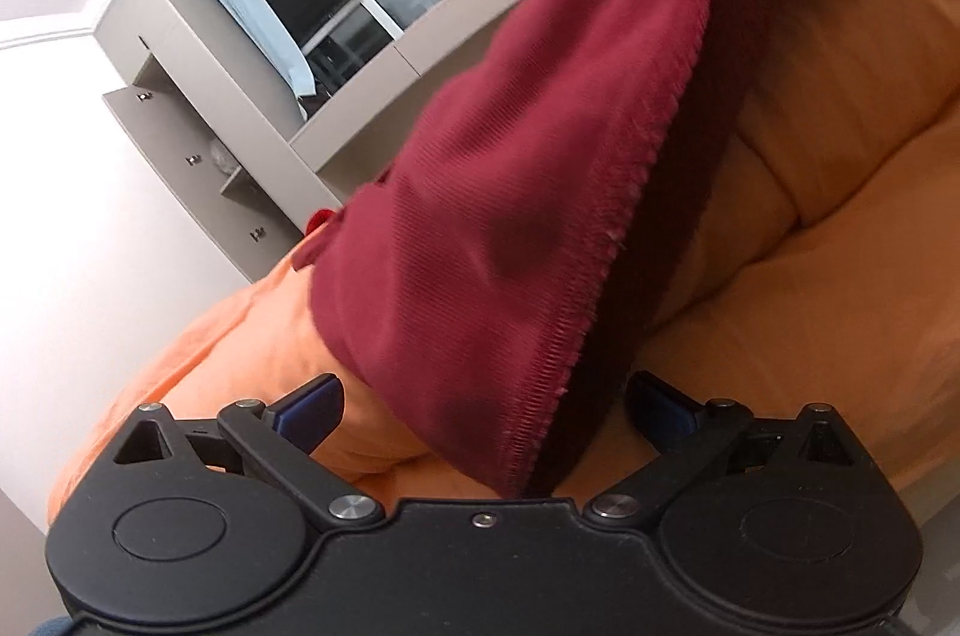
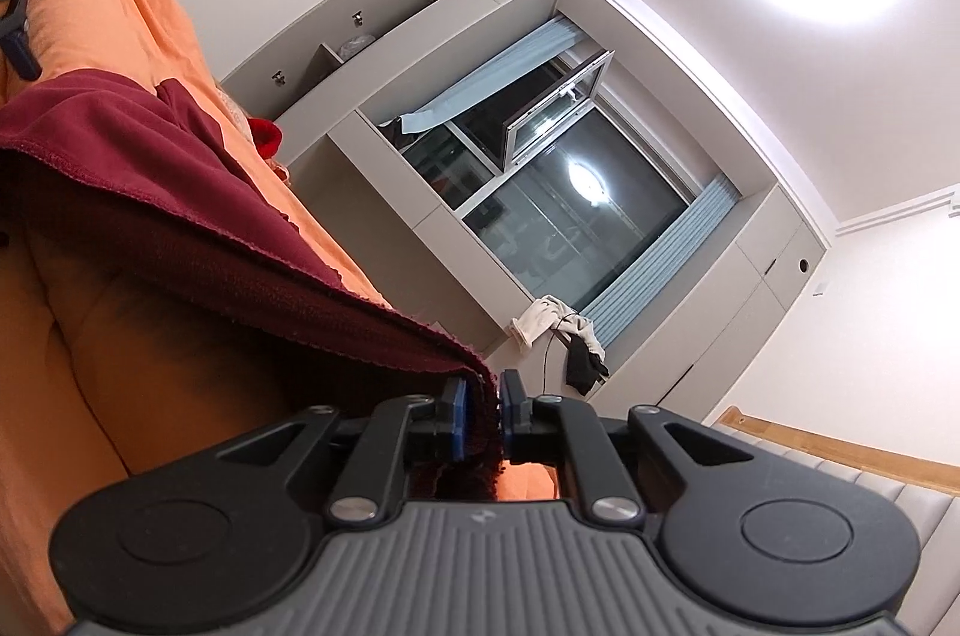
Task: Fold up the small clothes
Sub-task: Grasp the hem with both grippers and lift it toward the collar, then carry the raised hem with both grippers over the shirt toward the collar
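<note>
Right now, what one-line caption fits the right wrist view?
Right gripper, jaws shut on a corner of the maroon cloth, lifts it over the orange bedding.

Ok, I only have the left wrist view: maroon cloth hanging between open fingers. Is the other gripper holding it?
Observer: Yes. The right gripper is shut on an edge of the maroon cloth.
Operator: Is the cloth lifted or lying flat?
Observer: From that pinch it runs away from the gripper, above the orange bedding, with shadow beneath it.
Operator: Can you see my left gripper from there?
Observer: Only part of a dark frame at the far left edge, beside the bedding; I cannot tell its fingers from that view.
Operator: Anything else red around?
Observer: A small bright red item lies at the far end of the bedding.
</note>
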Demonstrator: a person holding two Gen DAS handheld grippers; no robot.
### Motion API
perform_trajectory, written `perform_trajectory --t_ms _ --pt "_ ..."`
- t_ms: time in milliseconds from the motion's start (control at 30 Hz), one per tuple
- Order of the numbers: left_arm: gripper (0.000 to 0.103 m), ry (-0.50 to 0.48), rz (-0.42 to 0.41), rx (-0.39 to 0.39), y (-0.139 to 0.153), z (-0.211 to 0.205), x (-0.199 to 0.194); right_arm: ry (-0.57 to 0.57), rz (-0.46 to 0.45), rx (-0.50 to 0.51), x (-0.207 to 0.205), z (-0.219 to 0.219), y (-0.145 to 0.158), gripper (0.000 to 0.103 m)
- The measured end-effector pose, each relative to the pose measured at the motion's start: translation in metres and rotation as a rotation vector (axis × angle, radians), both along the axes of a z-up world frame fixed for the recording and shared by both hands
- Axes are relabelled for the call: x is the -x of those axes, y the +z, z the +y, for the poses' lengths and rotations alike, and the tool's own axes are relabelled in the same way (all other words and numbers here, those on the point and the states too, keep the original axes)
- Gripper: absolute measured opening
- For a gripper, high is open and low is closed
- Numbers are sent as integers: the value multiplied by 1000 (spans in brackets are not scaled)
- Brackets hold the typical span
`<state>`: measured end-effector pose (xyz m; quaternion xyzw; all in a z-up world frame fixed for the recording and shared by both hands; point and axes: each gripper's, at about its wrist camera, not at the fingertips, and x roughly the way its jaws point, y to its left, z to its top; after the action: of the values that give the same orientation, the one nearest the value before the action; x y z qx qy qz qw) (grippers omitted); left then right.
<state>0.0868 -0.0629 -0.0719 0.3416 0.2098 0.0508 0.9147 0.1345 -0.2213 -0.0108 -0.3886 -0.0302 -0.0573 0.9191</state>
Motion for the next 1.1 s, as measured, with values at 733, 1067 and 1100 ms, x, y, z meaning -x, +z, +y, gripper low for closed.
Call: perform_trajectory --t_ms 733,1067,1100 --pt "103 -135 -245 -166 -9 -59 14 65 -40 -5 20 6 -3 17" --pt "103 -226 -344 -138 3 -95 10 91 -53 8 33 -1 -4 17" --pt "103 -227 -350 -133 5 -95 9 92 -52 7 33 -2 -4 17"
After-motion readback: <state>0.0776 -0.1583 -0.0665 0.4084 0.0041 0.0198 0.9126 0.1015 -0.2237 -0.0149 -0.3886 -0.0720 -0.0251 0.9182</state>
